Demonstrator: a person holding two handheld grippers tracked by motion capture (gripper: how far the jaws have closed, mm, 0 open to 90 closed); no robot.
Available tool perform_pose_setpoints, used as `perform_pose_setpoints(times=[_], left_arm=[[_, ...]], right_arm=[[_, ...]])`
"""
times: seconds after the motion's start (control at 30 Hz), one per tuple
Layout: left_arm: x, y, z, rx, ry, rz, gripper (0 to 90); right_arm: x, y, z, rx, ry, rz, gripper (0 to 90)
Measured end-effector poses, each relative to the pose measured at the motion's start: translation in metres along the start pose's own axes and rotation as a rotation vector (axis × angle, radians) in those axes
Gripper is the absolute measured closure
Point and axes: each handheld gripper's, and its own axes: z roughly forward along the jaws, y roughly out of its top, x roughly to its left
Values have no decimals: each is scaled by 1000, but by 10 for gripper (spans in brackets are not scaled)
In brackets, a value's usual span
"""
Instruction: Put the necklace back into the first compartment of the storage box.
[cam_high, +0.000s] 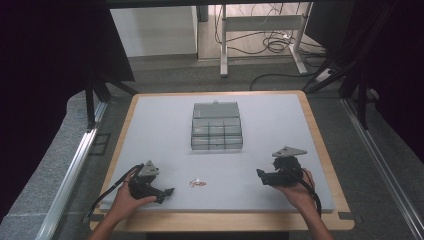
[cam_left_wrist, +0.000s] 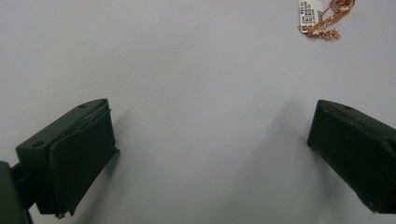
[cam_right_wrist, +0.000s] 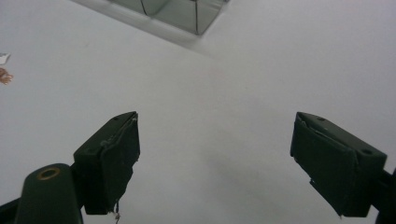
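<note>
A small rose-gold chain with a white tag (cam_high: 198, 183) lies on the grey mat (cam_high: 160, 130) near its front edge, between the two hands; in the left gripper view the chain (cam_left_wrist: 327, 18) lies at the top right. My left gripper (cam_high: 169, 192) rests low at the front left, pointing right toward the chain, open with nothing between its jaws (cam_left_wrist: 210, 154). My right gripper (cam_high: 260, 176) is held above the mat at the front right, pointing left, open and empty (cam_right_wrist: 215, 158). A clear compartment box (cam_high: 216, 125) stands at mid-table.
The mat's wooden border (cam_high: 320, 150) frames the work area. A corner of the clear box (cam_right_wrist: 177, 14) reaches into the top of the right gripper view. Beyond the table stand a white desk frame (cam_high: 260, 30) and loose cables (cam_high: 280, 45) on the floor.
</note>
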Motion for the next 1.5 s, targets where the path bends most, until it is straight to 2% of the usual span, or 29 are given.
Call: perform_pose_setpoints(times=[0.03, 0.3, 0.63, 0.83, 0.9, 0.93, 0.97, 1.07, 1.1, 1.13, 1.37, 1.5], left_arm=[[0, 0, 0, 0, 0, 0, 5], [0, 0, 0, 1, 0, 0, 5], [0, 0, 0, 0, 0, -3, 5], [0, 0, 0, -2, 1, -3, 5], [0, 0, 0, 0, 1, -1, 5], [0, 0, 0, 0, 1, -1, 5], [0, 0, 0, 1, 1, -2, 5], [0, 0, 0, 1, 1, -2, 5], [0, 0, 0, 0, 1, -2, 5], [0, 0, 0, 0, 1, -2, 5], [0, 0, 0, 0, 2, -2, 5], [0, 0, 0, 0, 1, -2, 5]], right_arm=[[3, 3, -4, 1, 2, -16, 155], [12, 14, -14, -21, 40, -42, 187], [22, 24, -19, -27, 85, -86, 248], [35, 34, -19, -24, 118, -119, 268], [44, 39, -17, -9, 143, -152, 278], [44, 39, -17, -9, 143, -152, 278], [50, 43, -15, -2, 155, -176, 287], [56, 46, -14, 6, 173, -185, 303], [63, 48, -10, 24, 193, -194, 315], [63, 48, -10, 24, 193, -194, 315], [85, 58, 8, 112, 241, -267, 354], [94, 63, 15, 140, 262, -288, 378]])
